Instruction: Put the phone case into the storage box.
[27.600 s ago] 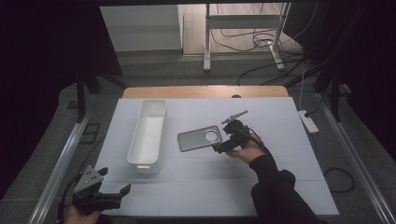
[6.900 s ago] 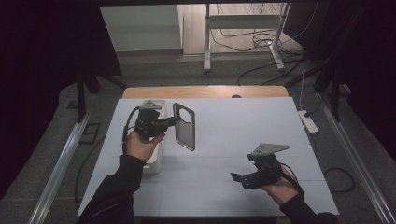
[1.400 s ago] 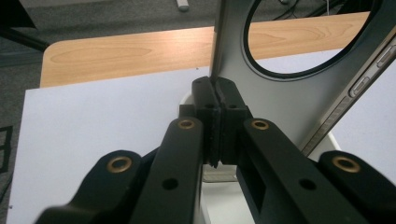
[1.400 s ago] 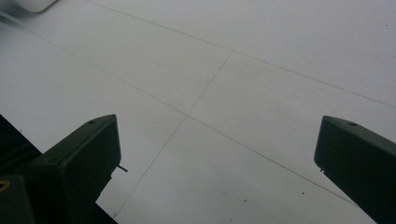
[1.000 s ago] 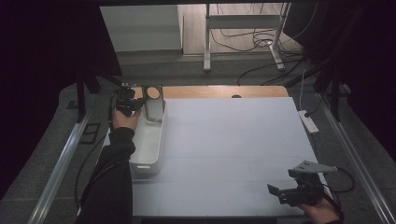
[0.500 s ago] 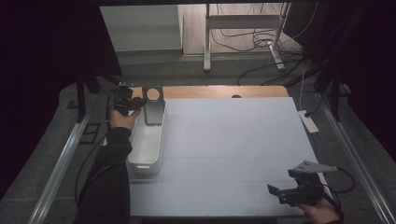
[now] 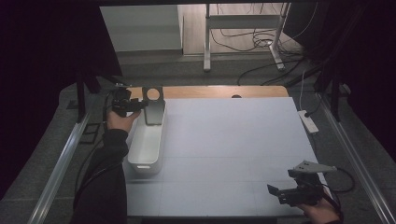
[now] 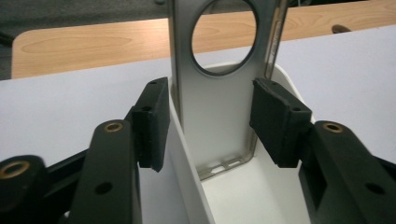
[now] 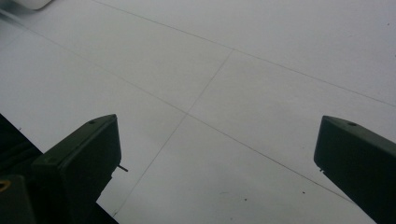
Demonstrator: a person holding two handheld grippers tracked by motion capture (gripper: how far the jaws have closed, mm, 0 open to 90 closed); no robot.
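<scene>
Your left gripper [image 8: 210, 126] has just been opening; its jaws stand clear either side of the grey metal plate [image 8: 219, 100] with a round hole, upright in the white bin [image 7: 147, 140] at ten o'clock. Your right gripper [image 9: 217, 154] gapes wide.

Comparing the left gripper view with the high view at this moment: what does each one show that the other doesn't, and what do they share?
Left gripper view alone: the left gripper with its pads standing clear of the grey plate on both sides, jaws having just been opening, and the slots along the plate's bottom edge where it rests inside the white bin.

High view alone: the right gripper at the table's near right corner, the person's forearms, and the floor cables.

Both: the plate with its round hole standing upright at the bin's far end, and the wooden strip behind.
</scene>
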